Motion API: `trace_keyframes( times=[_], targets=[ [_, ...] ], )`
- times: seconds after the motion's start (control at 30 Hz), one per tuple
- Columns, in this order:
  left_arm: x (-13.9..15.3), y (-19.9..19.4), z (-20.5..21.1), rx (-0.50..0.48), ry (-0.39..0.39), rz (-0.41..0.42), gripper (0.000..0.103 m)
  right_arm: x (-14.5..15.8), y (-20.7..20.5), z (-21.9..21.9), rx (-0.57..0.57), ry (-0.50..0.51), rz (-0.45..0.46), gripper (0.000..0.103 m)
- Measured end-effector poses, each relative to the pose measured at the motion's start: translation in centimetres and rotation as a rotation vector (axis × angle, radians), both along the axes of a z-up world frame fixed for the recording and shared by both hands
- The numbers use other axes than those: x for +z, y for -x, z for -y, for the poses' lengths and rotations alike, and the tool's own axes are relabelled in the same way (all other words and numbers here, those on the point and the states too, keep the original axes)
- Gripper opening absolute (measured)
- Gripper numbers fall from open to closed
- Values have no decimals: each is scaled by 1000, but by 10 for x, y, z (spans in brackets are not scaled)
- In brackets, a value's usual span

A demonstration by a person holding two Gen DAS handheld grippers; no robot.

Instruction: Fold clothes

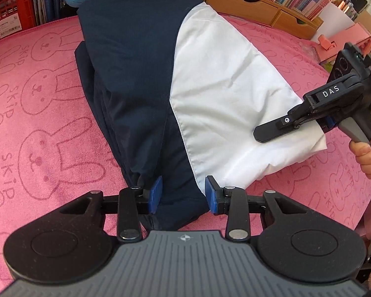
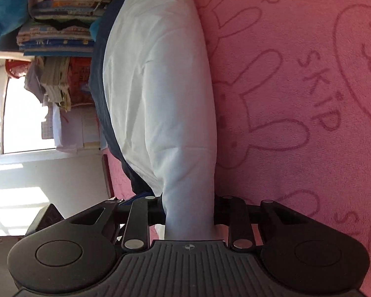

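Left wrist: "SKIP" bunny towel (image 1: 37,113), "DAS" right gripper (image 1: 294,126).

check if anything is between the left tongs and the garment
Nothing visible does. The left tongs stand open with the navy part of the garment already lying between the two blue pads. The right tongs are at the white section, on the pink towel, and do not block the left.

Both wrist views close — sharing garment (image 1: 185,86), right view rolled sideways.
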State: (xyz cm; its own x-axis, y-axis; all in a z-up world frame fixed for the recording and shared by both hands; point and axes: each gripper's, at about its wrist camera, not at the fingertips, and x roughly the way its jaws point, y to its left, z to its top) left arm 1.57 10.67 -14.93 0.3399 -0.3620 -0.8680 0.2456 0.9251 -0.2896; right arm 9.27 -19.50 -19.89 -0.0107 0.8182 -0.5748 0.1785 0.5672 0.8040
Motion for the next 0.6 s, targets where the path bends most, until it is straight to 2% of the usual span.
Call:
trace_keyframes(
  times=[0.17, 0.2, 0.27, 0.3, 0.33, 0.43, 0.57, 0.6],
  targets=[
    [19, 24, -33, 120, 164, -72, 36, 8, 6, 6, -109, -101, -54, 23],
    [19, 29, -37, 140, 221, -96, 36, 9, 7, 8, -130, -119, -69, 22],
    [19, 39, -41, 186, 351, -144, 44, 9, 8, 9, -162, -129, -102, 22],
    [16, 43, -41, 216, 415, -162, 50, 9, 9, 10, -177, -134, -119, 22],
    [9, 44, -39, 253, 477, -180, 52, 6, 9, 11, -194, -136, -141, 22],
    [-11, 46, -31, 365, 656, -231, 52, -7, 14, 15, -269, -169, -223, 23],
    [-42, 41, -25, 572, 901, -259, 52, -7, 19, 15, -326, -216, -239, 23],
    [-46, 40, -26, 614, 926, -250, 55, -5, 19, 15, -333, -226, -236, 23]
  ],
)
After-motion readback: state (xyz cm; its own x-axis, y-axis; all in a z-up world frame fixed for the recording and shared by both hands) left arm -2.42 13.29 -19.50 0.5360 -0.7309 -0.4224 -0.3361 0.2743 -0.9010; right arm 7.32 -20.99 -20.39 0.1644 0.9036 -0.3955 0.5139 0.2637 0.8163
